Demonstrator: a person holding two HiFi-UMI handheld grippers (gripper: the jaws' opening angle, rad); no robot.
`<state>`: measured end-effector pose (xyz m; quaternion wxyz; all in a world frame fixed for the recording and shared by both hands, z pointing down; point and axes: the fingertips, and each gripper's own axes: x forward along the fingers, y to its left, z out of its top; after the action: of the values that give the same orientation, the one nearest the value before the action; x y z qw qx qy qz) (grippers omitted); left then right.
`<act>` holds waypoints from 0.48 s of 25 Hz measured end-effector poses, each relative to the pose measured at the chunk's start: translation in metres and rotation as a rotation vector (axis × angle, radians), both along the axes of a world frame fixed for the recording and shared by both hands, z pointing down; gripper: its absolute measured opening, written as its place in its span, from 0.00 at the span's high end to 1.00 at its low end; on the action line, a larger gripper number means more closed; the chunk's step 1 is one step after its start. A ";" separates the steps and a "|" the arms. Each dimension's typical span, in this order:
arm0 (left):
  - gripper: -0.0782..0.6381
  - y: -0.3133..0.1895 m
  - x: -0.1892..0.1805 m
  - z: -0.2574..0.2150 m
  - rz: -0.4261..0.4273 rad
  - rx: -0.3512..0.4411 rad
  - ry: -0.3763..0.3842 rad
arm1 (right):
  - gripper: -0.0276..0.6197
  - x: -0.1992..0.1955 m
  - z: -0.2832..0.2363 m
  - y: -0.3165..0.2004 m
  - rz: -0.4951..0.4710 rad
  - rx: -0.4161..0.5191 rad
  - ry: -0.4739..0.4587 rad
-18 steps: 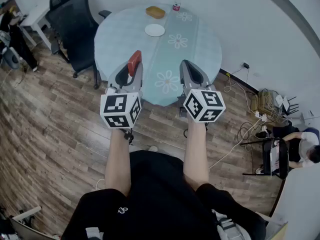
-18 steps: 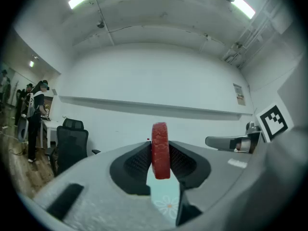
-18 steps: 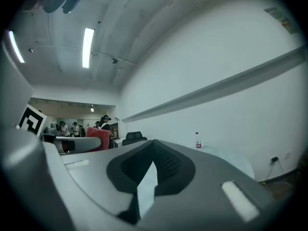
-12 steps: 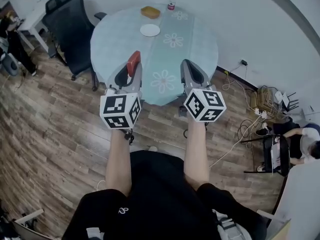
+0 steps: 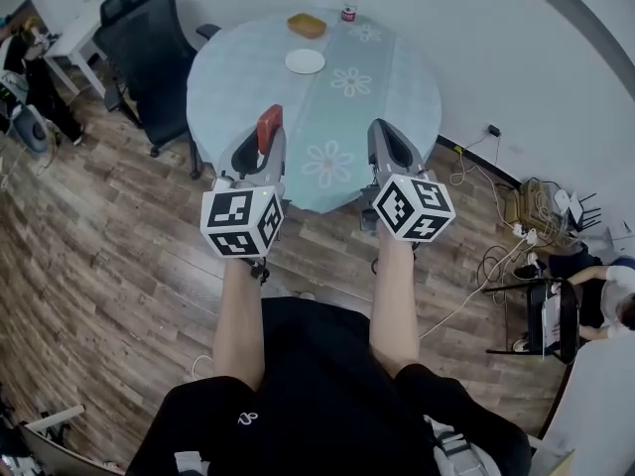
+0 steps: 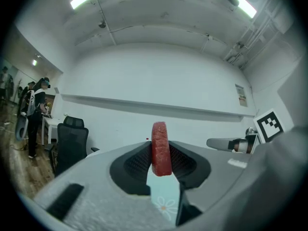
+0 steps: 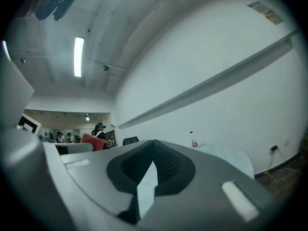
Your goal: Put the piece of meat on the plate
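Near the front edge of the table [image 5: 233,82], your left gripper [image 5: 270,137] is clamped on the piece of meat [image 6: 160,147], held on edge; right gripper [image 7: 153,154] pinched together, empty. Meat stands proud of the jaws: a jolt could drop it short. The plate [image 5: 306,61], far across, shows only in the head view; the bite, only in the left gripper view.

The grey plastic right gripper [image 7: 153,146] has its jaws meeting at the tips, with nothing between them. Just right of the gripper, a small clear bottle with a red cap [image 7: 193,140] stands on a pale green round table [image 7: 231,157]. Left of the gripper, a red slab of meat [image 7: 91,141] shows.
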<state>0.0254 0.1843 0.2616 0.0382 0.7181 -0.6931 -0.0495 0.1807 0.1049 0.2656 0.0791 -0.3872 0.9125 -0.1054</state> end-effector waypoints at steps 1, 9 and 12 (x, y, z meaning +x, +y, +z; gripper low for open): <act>0.76 0.001 -0.002 0.001 -0.003 -0.001 0.008 | 0.95 -0.004 0.001 0.000 -0.011 -0.002 -0.002; 0.76 -0.012 -0.025 0.010 -0.017 -0.012 0.048 | 0.95 -0.026 0.013 -0.013 -0.046 -0.018 0.011; 0.76 -0.032 -0.031 0.017 -0.003 -0.020 0.055 | 0.95 -0.028 0.020 -0.031 -0.027 -0.029 0.015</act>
<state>-0.0058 0.1526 0.2782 0.0644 0.7150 -0.6933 -0.0624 0.1525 0.0741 0.2853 0.0656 -0.3769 0.9165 -0.1166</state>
